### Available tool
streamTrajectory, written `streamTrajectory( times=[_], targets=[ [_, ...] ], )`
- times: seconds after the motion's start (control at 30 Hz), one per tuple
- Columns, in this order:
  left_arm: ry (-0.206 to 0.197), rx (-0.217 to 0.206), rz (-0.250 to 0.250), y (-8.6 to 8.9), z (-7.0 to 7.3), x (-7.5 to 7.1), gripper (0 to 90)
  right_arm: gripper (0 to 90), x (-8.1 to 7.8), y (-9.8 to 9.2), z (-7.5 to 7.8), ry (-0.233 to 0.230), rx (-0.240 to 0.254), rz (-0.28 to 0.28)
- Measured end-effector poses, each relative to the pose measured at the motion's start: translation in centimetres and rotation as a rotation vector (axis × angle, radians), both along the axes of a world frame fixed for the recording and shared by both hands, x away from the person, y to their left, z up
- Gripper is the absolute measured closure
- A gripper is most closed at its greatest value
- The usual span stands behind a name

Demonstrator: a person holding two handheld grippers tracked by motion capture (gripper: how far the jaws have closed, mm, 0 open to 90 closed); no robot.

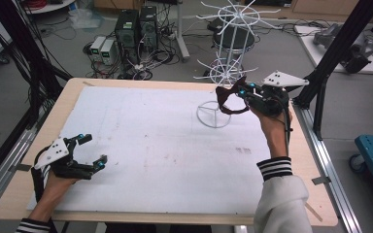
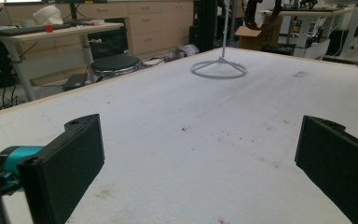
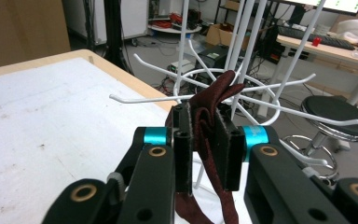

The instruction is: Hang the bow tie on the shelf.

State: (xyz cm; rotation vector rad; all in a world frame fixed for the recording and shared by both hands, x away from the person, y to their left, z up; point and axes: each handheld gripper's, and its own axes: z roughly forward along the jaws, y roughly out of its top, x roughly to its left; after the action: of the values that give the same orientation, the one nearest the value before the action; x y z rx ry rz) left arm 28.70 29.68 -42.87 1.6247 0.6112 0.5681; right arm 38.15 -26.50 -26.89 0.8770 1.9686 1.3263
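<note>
A white wire rack (image 1: 227, 63) with spoke-like hooks stands on a ring base (image 1: 213, 114) at the table's far right. My right gripper (image 1: 239, 92) is held up beside its lower tier, shut on a dark red cloth band (image 1: 225, 99) that droops in a loop. In the right gripper view the dark red cloth band (image 3: 208, 121) is pinched between the jaws of the right gripper (image 3: 204, 149), close to the rack's hooks (image 3: 168, 100). My left gripper (image 1: 91, 149) rests open at the near left of the white mat, its jaws wide apart over bare mat (image 2: 200, 140).
The white mat (image 1: 160, 145) covers most of the wooden table (image 1: 73, 83). Black frame posts (image 1: 320, 73) rise at the right edge. Beyond the table, computers and cables (image 1: 131, 34) and a round stool (image 1: 233, 36) sit on the floor.
</note>
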Motion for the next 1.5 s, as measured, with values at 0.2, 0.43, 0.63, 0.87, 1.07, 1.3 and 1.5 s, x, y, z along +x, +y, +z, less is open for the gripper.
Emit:
streamTrajectory(
  times=[0.2,0.43,0.63,0.87,1.07,1.3,1.5],
  targets=[
    [-0.003,-0.003,-0.001,0.0,-0.1,-0.1,1.7,75.8,0.1,0.0,-0.1,-0.002,0.006,-0.012],
    [-0.001,-0.004,0.001,0.0,-0.1,0.0,1.7,60.9,0.2,-0.1,-0.1,-0.016,0.017,-0.04],
    [-0.004,-0.013,-0.008,0.0,-0.2,-0.1,1.7,23.4,-0.1,-0.2,0.0,-0.063,0.043,-0.072],
    [-0.011,-0.028,-0.006,0.1,-0.2,-0.1,1.7,0.5,-0.9,-0.3,0.0,-0.089,0.123,-0.008],
    [-0.026,-0.049,0.002,0.2,-0.1,-0.2,1.7,0.5,-2.7,-0.7,-0.5,-0.096,0.159,0.023],
    [-0.038,-0.065,0.006,0.2,-0.5,-0.8,1.7,0.6,-5.6,-0.6,-2.0,-0.164,0.181,0.075],
    [-0.076,-0.061,0.016,0.1,-0.8,-1.3,1.7,0.6,-8.7,-0.6,-5.3,-0.229,0.201,0.125]
  ],
)
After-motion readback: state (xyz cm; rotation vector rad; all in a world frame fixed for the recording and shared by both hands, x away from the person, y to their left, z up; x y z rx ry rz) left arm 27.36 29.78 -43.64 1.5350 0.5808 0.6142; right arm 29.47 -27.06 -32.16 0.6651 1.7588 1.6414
